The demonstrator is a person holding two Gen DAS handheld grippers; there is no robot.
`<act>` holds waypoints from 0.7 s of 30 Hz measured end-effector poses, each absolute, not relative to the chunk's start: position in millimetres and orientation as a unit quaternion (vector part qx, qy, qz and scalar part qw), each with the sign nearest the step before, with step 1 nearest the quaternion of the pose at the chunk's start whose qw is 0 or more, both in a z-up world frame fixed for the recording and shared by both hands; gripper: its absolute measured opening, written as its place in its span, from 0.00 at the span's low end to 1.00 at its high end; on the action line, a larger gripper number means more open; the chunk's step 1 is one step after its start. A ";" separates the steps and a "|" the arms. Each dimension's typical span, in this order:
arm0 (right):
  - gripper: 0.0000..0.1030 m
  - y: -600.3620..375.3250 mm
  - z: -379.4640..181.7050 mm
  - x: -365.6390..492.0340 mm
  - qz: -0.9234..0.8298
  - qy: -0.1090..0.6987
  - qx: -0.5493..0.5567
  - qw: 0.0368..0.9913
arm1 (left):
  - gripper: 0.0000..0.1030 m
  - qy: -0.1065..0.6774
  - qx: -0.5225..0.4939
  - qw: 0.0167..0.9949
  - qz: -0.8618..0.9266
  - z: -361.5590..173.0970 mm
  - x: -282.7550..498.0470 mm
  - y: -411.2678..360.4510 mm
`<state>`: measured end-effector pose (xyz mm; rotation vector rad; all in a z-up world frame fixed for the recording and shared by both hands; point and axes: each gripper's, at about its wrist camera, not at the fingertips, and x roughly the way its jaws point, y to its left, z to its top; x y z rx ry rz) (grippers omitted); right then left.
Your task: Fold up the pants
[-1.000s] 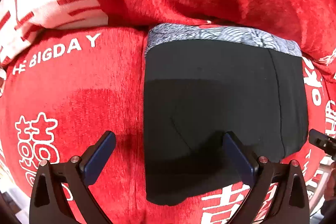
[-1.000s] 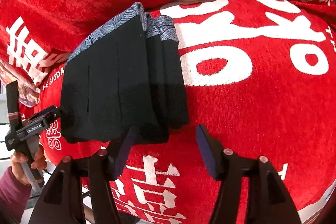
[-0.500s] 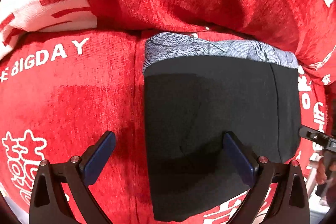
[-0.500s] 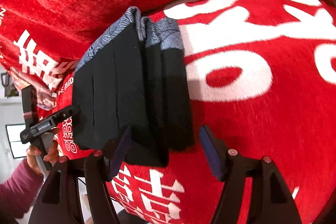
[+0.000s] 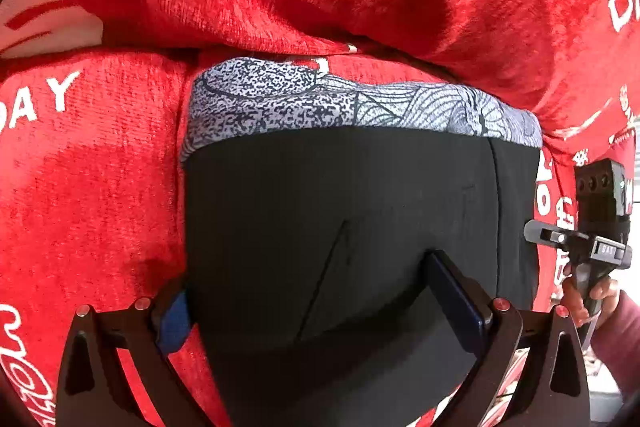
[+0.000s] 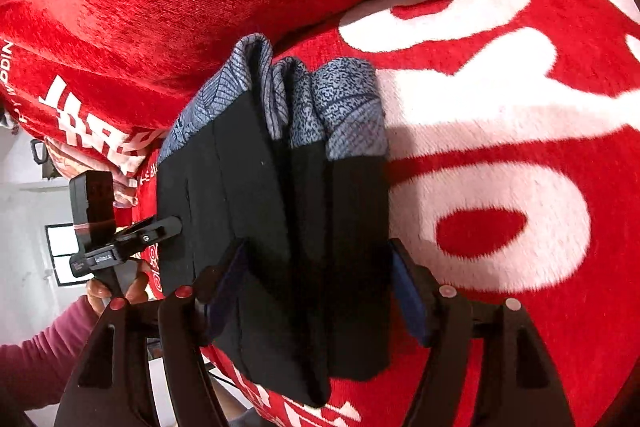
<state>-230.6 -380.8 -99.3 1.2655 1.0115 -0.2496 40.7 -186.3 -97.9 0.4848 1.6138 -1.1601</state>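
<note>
Nearest, the left gripper (image 5: 320, 303) stands wide open astride the near left corner of the folded black pants (image 5: 340, 227); its left pad is half hidden behind the cloth edge. The right gripper (image 6: 320, 279) is opening, the stacked right edge between its pads, contact hard to judge. Pants fill mid-frame on the red blanket (image 5: 100, 187), bare to either side. Farthest, the patterned grey waistband (image 5: 320, 99) meets a blanket ridge.
</note>
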 end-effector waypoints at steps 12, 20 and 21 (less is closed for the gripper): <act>0.40 -380.1 -93.4 -236.9 -0.117 0.402 0.611 0.672 | 0.63 0.658 0.169 0.542 -0.495 -70.9 31.2 -173.9; 0.37 -360.9 -60.9 -250.8 -0.098 0.383 0.622 0.676 | 0.59 0.641 0.174 0.541 -0.516 -25.4 13.0 -147.8; 0.37 -355.1 -57.0 -256.0 -0.097 0.382 0.625 0.674 | 0.59 0.640 0.178 0.540 -0.516 -21.4 8.7 -142.2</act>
